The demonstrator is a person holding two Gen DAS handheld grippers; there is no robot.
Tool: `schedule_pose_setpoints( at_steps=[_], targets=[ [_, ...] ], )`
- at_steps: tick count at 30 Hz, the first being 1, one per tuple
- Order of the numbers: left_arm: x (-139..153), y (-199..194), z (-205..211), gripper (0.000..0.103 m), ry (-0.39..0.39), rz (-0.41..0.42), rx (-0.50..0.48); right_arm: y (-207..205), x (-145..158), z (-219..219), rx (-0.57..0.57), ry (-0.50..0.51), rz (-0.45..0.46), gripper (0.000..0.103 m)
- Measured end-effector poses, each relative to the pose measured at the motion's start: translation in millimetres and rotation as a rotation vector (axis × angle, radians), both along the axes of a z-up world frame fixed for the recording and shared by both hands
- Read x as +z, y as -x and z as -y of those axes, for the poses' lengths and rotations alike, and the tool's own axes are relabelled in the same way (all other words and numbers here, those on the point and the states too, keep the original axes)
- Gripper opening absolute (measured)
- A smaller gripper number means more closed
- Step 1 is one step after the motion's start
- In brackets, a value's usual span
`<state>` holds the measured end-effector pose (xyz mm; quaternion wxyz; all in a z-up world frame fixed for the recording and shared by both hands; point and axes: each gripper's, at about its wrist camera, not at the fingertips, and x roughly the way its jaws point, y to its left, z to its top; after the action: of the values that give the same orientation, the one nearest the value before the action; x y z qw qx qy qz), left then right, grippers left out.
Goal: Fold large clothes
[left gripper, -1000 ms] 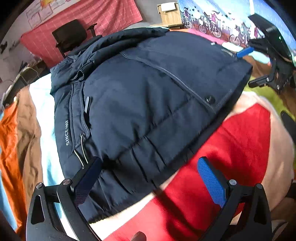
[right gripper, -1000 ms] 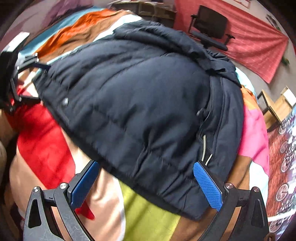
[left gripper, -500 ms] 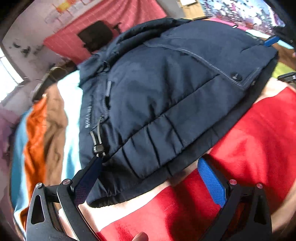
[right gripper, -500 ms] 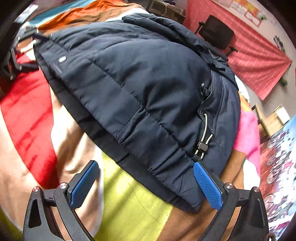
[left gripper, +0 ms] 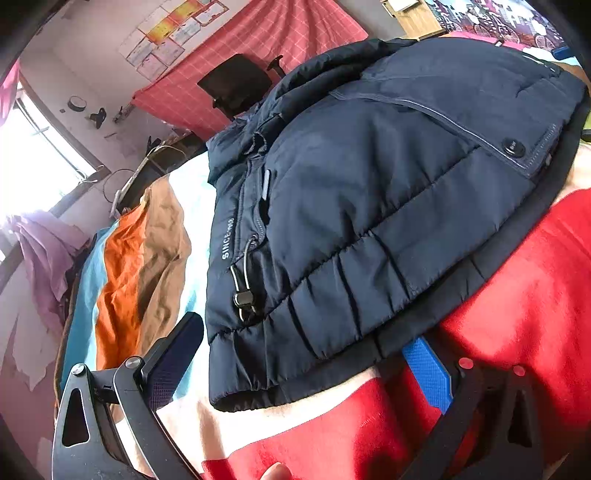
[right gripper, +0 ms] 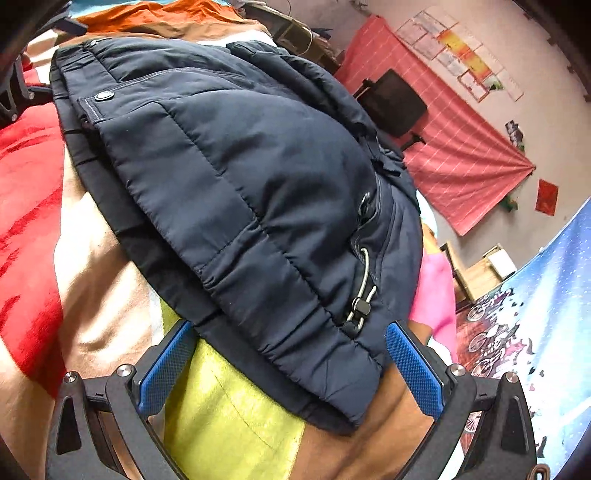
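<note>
A dark navy padded jacket (left gripper: pixel 369 206) lies folded on a bed with a striped multicoloured cover (left gripper: pixel 517 295); it also fills the right wrist view (right gripper: pixel 236 192). My left gripper (left gripper: pixel 299 369) is open, its jaws wide apart around the jacket's near hem corner, with the drawcord toggle (left gripper: pixel 243 299) just above. My right gripper (right gripper: pixel 291 362) is open too, its jaws either side of the opposite hem corner, near another toggle (right gripper: pixel 360 306). Neither pad presses cloth. The left gripper's body shows at the left edge of the right wrist view (right gripper: pixel 14 92).
A black office chair (left gripper: pixel 236 81) stands against a red checked cloth (left gripper: pixel 295 33) on the far wall. A purple cloth (left gripper: pixel 48 251) hangs by the window at left. A wooden stand (right gripper: pixel 484 273) sits beyond the bed's right side.
Both grippers have dropped lower and drawn in to the jacket's hem, so its corners now lie between the open jaws. The jacket has not moved.
</note>
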<state>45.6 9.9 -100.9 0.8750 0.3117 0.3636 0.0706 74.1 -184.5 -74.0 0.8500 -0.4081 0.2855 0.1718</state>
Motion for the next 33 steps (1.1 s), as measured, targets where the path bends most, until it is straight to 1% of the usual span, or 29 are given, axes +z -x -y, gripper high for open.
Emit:
schedule_pose_setpoints(
  at_steps=[5,8,10,13,18,20,22,23,25,27,28,30,31,32,33],
  targets=[
    [1,-5,-6,0.102,0.012,-0.007,0.012,-5,0,1,-0.027,-0.022,0.027,0.103],
    [3,-5,-6,0.102,0.007,0.003,0.013,-1,0,-2,-0.008,-0.006,0.034,0.103],
    [3,-5,-6,0.102,0.007,0.003,0.013,3,0,2,0.026,-0.013,-0.019,0.103],
    [2,-7,-8,0.102,0.015,-0.004,0.016,6,-2,3,0.024,-0.006,-0.033,0.103],
    [2,-7,-7,0.102,0.008,0.002,0.022,0,-8,-8,-0.001,0.052,0.078,0.103],
    [2,-6,-7,0.102,0.000,0.009,0.024,-1,-8,-10,-0.017,0.074,0.149,0.103],
    [2,-6,-6,0.102,-0.003,0.013,0.025,-4,-6,-11,-0.036,0.082,0.197,0.103],
    [3,-5,-6,0.102,-0.004,0.018,0.026,-6,-4,-10,-0.037,0.076,0.205,0.102],
    [4,-3,-5,0.101,-0.010,0.032,0.028,-6,2,-8,-0.032,0.055,0.219,0.094],
    [4,-1,-4,0.101,-0.017,0.041,0.024,-4,6,-5,-0.016,0.035,0.203,0.078],
    [4,-1,-3,0.101,-0.022,0.042,0.022,-4,6,-5,-0.009,0.028,0.191,0.074],
    [4,0,-3,0.101,-0.027,0.041,0.016,-3,7,-4,0.006,0.016,0.160,0.052],
    [3,1,-2,0.101,-0.029,0.041,0.012,-2,7,-6,0.015,0.005,0.143,0.046],
    [3,2,-1,0.101,-0.030,0.042,0.008,-1,7,-7,0.019,-0.005,0.129,0.034],
    [2,2,0,0.101,-0.034,0.043,0.000,-1,9,-8,0.022,-0.020,0.114,0.026]
  ],
)
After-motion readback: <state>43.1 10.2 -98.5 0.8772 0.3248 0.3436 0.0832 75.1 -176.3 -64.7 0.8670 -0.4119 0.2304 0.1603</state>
